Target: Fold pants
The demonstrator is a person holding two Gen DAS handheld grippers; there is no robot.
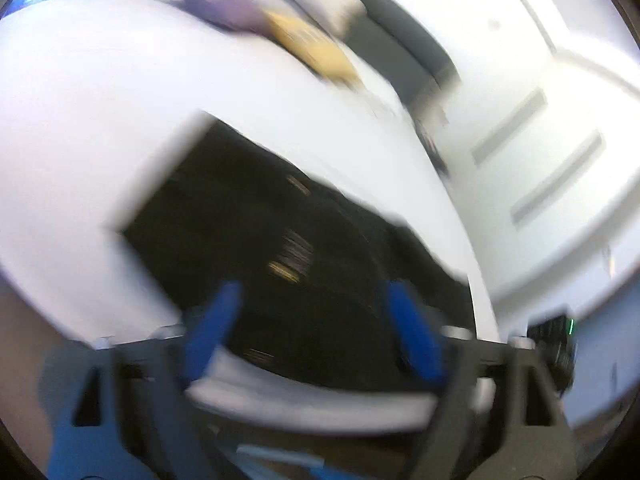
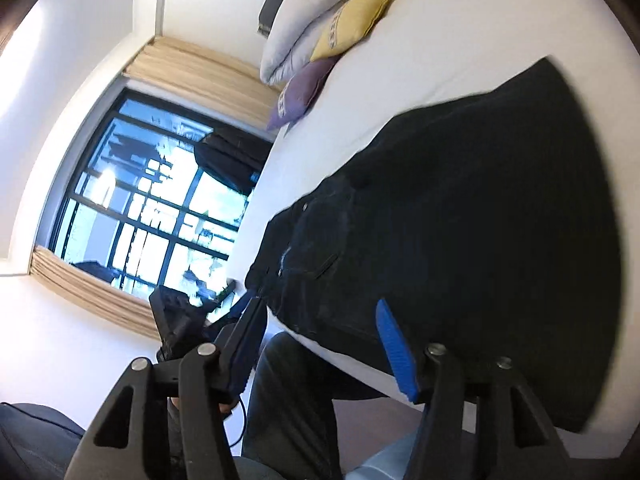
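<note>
Both grippers, left [image 1: 312, 312] and right [image 2: 320, 336], gape empty over black jeans [image 2: 460, 208]; waistband probably nearest right, legs stretching across bed [image 2: 420, 32]

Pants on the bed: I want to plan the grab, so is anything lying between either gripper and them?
Nothing visible. The black pants lie on the white bed directly ahead of both open grippers; the cushions sit far beyond.

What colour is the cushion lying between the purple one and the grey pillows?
Yellow, seen best in the right wrist view.
</note>
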